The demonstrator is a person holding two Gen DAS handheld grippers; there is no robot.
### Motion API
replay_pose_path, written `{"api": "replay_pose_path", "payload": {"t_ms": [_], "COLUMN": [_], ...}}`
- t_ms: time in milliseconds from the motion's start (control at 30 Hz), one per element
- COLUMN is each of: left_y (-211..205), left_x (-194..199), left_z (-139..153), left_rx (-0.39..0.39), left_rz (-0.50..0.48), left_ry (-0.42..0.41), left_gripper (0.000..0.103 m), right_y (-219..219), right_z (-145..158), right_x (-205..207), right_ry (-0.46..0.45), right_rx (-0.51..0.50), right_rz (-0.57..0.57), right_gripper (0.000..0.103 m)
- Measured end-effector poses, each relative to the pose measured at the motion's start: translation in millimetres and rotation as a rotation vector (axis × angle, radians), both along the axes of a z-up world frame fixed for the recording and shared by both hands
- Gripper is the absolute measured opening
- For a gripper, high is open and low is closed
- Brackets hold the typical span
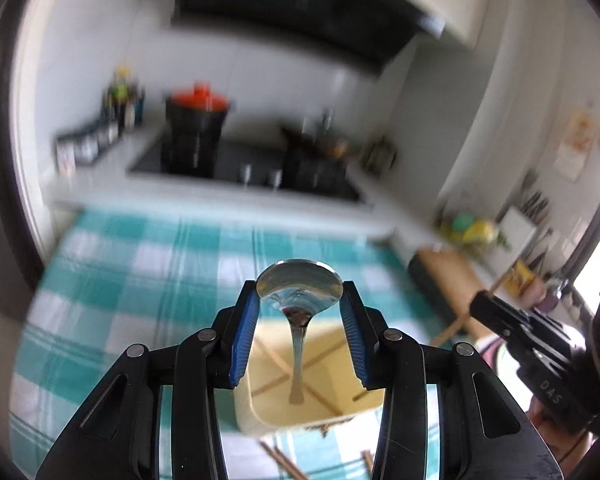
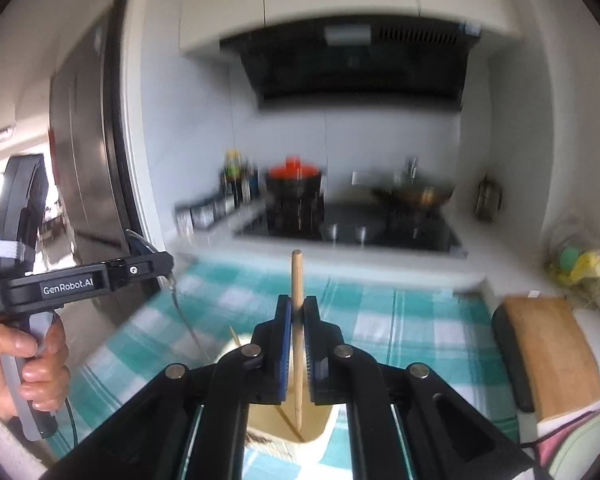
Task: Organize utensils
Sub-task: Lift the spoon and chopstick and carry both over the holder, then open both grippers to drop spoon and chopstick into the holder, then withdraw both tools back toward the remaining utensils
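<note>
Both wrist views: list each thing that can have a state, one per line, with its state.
Left gripper: shut on the spoon's bowl.
Spoon: held, handle pointing down into the container.
Right gripper: shut on the chopstick.
Chopstick: held upright, lower tip in the container.
Container: open-topped, chopsticks inside.
Pot: lid on.

"GenRobot.AI" on left gripper (image 2: pixel 170 276)

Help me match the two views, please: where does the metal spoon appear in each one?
Left wrist: the metal spoon sits lower centre, bowl clamped in the left gripper, handle hanging into the cream container.
Right wrist: its thin handle hangs at left below the left gripper.
Shared landmark: the red-lidded black pot.
</note>
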State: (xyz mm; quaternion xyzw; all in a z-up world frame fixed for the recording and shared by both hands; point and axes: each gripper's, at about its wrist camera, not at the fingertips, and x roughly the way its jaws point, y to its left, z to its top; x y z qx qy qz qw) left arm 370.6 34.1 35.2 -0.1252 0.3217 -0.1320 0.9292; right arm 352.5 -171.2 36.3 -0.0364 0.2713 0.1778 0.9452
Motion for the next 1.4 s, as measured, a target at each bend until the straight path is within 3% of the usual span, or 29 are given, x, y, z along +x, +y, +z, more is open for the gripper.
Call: {"api": "replay_pose_path", "payload": {"t_ms": [167, 333, 400, 467, 533, 700, 867, 1033, 1167, 1300, 1400], "left_y": [-7, -13, -12, -10, -6, 11, 23, 12, -2, -22, -36], "left_x": [25, 31, 31, 25, 14, -46, -119, -203, -246, -268, -276], "left_z": [-52, -75, -72, -64, -49, -21, -43, -112, -162, -188, -187], "left_rx": [0.032, 0.047, 0.032, 0.021, 0.032, 0.108, 0.172, 0.227, 0.173, 0.181, 0.205], "left_rz": [-0.007, 0.014, 0.018, 0.009, -0.001, -0.042, -0.087, -0.119, -0.052, -0.012, -0.03], "left_ry": [0.142, 0.193, 0.194, 0.185, 0.159, 0.127, 0.206, 0.291, 0.332, 0.353, 0.326], "left_gripper": [0.041, 0.042, 0.047, 0.054, 0.059, 0.071, 0.081, 0.081, 0.081, 0.081, 0.081], "right_y": [3, -2, -5, -10, -13, -28, -51, -70, -79, -91, -99], "right_z": [-52, -70, -69, -61, -49, -16, -21, -73, -131, -176, -191], "right_x": [44, 62, 64, 56, 45, -14, -92, -176, -238, -280, -288], "right_ry": [0.196, 0.26, 0.267, 0.247, 0.225, 0.184, 0.231, 0.251, 0.207, 0.229, 0.264], "right_rx": [-0.005, 0.038, 0.071, 0.096, 0.108, 0.068, -0.022, -0.175, -0.269, -0.169, -0.103], "right_rz": [0.002, -0.017, -0.036, -0.049, -0.041, -0.005, 0.025, 0.006, -0.134, -0.275, -0.322], "right_gripper": [0.006, 0.01, 0.021, 0.039, 0.04, 0.041, 0.046, 0.05, 0.05, 0.05, 0.05]}}
